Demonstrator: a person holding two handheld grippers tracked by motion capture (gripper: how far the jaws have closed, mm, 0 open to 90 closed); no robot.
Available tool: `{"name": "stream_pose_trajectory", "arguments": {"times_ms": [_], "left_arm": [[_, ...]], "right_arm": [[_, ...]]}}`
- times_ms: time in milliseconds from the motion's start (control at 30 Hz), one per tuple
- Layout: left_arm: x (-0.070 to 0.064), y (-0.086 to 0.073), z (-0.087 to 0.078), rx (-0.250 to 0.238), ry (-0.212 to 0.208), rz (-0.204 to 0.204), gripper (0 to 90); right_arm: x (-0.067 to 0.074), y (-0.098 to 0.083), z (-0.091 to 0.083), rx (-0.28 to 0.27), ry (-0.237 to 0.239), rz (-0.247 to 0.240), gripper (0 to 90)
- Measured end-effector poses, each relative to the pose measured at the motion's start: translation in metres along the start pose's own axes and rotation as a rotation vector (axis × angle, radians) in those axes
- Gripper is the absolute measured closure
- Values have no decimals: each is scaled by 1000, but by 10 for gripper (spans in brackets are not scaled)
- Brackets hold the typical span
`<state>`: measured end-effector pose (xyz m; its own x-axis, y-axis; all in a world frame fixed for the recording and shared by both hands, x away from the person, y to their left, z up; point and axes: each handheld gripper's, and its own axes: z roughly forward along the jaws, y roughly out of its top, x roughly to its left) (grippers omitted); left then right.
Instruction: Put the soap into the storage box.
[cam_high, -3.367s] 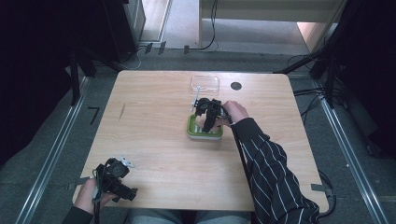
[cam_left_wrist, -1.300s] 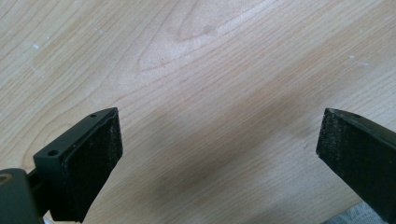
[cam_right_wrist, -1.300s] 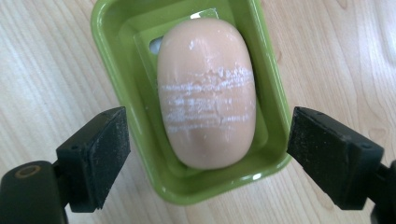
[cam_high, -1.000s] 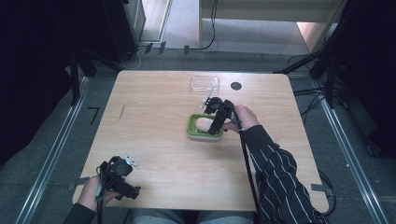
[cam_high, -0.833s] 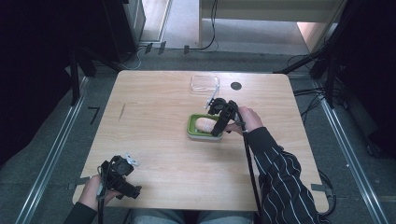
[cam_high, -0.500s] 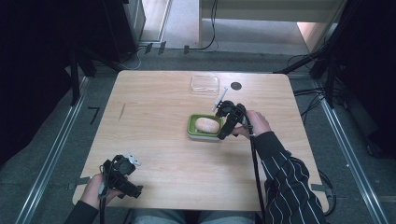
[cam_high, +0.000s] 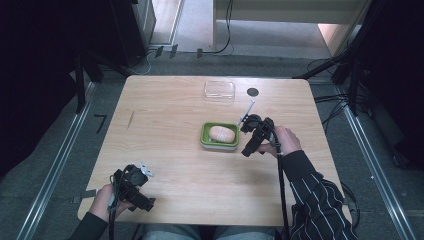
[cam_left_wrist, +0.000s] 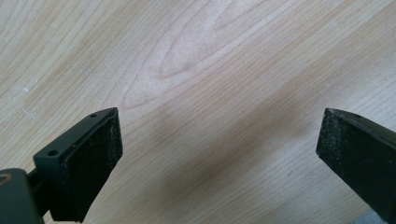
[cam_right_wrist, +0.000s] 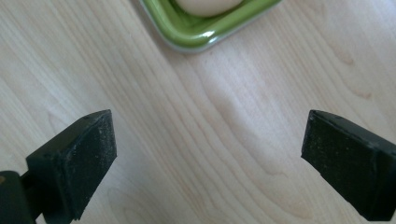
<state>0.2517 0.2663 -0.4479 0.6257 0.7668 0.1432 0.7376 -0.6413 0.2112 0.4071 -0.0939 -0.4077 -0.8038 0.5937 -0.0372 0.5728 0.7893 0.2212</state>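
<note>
1. the left gripper (cam_high: 131, 187) rests at about 7 o'clock on the pale wooden table (cam_high: 165, 125), jaws apart over bare wood, holding nothing.
2. the pale oval bread roll (cam_high: 222, 133) now lies in the square green dish (cam_high: 206, 141) near the centre; the clear plastic lid (cam_high: 219, 90) sits apart at 12 o'clock.
3. the right gripper (cam_high: 250, 145) has just opened and backed off to the dish's 3 o'clock, jaws wide and empty, so the placing looks done; the lid is likely next.
</note>
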Motion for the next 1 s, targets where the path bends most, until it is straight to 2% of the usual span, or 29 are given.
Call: {"name": "stream_pose_trajectory", "arguments": {"times_ms": [433, 867, 1000], "left_arm": [[-1, 4, 0, -3, 0, 21, 8], [-2, 6, 0, -7, 0, 32, 8], [-2, 7, 0, -9, -4, 34, 8]], "right_arm": [[9, -31, 2, 34, -7, 23, 38], [31, -65, -1, 34, -38, 51, 41], [33, -76, 0, 42, -37, 61, 46]]}}
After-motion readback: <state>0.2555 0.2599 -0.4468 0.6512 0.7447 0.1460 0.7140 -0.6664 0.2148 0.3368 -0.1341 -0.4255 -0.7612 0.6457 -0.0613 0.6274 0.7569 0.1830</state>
